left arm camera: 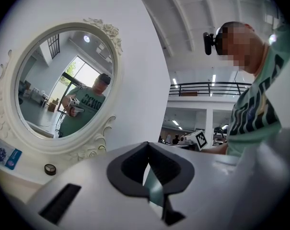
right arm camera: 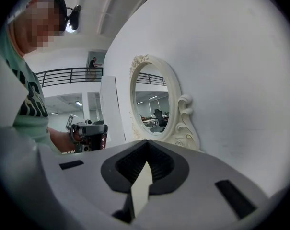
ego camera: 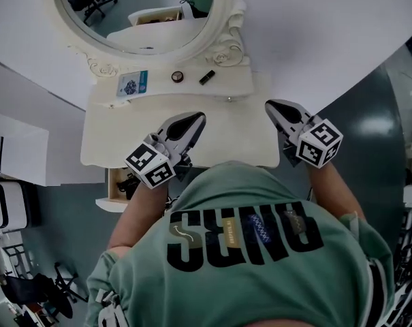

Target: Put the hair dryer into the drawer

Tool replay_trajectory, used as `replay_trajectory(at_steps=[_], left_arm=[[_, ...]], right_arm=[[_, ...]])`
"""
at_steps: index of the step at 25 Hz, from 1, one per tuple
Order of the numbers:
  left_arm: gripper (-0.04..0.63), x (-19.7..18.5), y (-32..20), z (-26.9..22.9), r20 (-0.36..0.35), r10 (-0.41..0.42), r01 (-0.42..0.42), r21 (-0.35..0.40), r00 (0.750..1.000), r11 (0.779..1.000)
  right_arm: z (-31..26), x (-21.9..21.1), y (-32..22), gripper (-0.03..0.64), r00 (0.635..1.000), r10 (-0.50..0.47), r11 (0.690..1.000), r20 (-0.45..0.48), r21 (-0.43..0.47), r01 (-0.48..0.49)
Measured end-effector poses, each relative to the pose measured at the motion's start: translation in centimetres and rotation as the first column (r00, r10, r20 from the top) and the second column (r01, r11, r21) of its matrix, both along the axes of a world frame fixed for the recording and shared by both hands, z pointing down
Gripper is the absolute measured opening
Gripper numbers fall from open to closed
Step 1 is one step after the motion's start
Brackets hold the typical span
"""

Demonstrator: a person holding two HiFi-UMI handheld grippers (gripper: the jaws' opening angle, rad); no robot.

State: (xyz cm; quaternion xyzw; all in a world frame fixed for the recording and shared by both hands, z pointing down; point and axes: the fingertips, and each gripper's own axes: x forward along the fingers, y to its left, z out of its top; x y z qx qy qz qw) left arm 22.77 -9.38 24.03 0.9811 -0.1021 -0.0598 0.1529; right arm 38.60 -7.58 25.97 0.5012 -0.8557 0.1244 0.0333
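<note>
White wall and an oval mirror point(ego camera: 144, 5) back a cream counter point(ego camera: 226, 138), whose raised shelf carries a blue card point(ego camera: 132, 84), a round compact point(ego camera: 178, 77) and a dark tube point(ego camera: 207, 77). Below the counter's left front edge a drawer point(ego camera: 109, 201) stands pulled out. A dark thing lies inside it, most likely the hair dryer point(ego camera: 129, 182), though the marker cube of the left gripper point(ego camera: 197, 117) covers part of it. Both grippers hover over the counter, pointing toward the mirror. The left gripper's fingers are pressed together on nothing, and the fingers of the right gripper point(ego camera: 270, 104) meet at their tips, empty too. If the dryer is indeed in, what remains is shutting the drawer. First check that no cord or handle overhangs the rim, then lay closed fingers flat on the drawer front and push straight — an off-centre shove could jam it.
</note>
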Motion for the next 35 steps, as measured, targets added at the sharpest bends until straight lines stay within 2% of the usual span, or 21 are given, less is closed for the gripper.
replay_trajectory(at_steps=[11, 19, 35], left_arm=[[0.009, -1.1, 0.0, 0.5, 0.013, -0.033, 0.033, -0.013, 0.999, 0.999], [0.009, -1.1, 0.6, 0.9, 0.026, -0.028, 0.028, -0.006, 0.999, 1.0], [0.009, -1.5, 1.4, 1.0, 0.029, -0.03, 0.031, -0.016, 0.999, 0.999]], right_arm=[[0.5, -0.9, -0.4, -0.006, 1.0, -0.022, 1.0, -0.007, -0.017, 0.022], [0.9, -1.6, 0.1, -0.006, 0.998, -0.055, 0.998, -0.041, -0.023, 0.054], [0.9, -2.2, 0.9, -0.007, 0.995, -0.082, 0.996, -0.052, -0.028, 0.081]])
